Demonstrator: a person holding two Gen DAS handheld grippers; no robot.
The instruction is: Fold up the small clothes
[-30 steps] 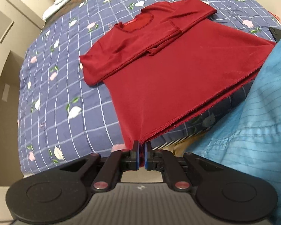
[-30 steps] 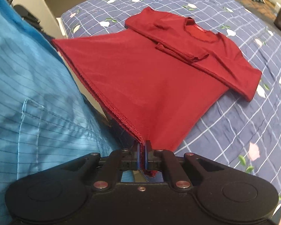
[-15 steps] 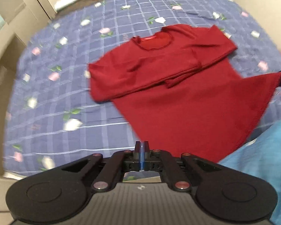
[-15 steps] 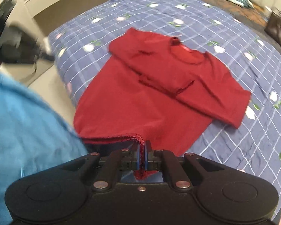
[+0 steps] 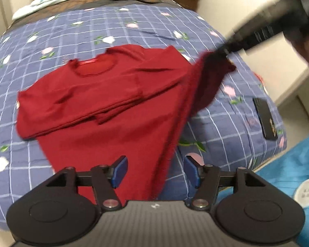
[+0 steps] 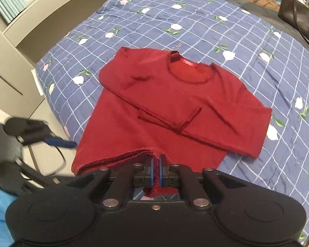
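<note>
Blue checked bedspread [image 6: 195, 20] with a flower print fills the area ahead of both tongs. On it we see the red shirt [image 5: 105, 103], sleeves folded across the chest. We hold the right tongs [image 6: 157, 169] clamped on the shirt's hem corner. Our left tongs [image 5: 154, 170] stand wide, hem fabric hanging loose between the blue pads [image 5: 119, 170].

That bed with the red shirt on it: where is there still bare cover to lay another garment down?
The blue floral bedspread is bare beyond the red shirt's collar, up to the dark handbag. There is also room off its folded sleeve on the left gripper's side. Near the black phone it is tighter, and the right gripper holds the hem there.
</note>
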